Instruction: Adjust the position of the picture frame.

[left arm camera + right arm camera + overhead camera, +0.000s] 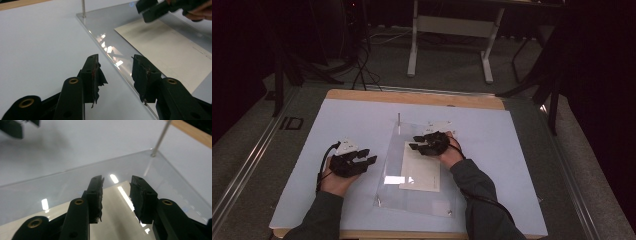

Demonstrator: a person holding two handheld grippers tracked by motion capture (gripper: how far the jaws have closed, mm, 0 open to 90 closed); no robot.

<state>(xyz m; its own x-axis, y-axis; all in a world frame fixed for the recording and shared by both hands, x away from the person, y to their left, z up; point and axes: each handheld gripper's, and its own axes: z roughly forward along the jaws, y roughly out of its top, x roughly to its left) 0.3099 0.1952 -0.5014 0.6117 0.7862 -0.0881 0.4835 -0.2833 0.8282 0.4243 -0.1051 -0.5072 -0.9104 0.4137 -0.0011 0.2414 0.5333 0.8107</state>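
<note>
Both tools are open and empty — bring your left tool [371,161] squarely onto the plate [392,145] edge; right tool [413,143] hovers over the paper [422,172].

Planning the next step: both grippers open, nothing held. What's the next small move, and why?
Probably lower the right gripper toward the cream paper sheet on the clear acrylic plate: its open jaws hang over the sheet's far edge, while the left gripper is open beside the plate's left edge.

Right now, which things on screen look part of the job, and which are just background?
Likely in play:
clear acrylic sheet
paper sheet
metal pin
left gripper, open
right gripper, open

Background:
white table frame
floor cables
</note>
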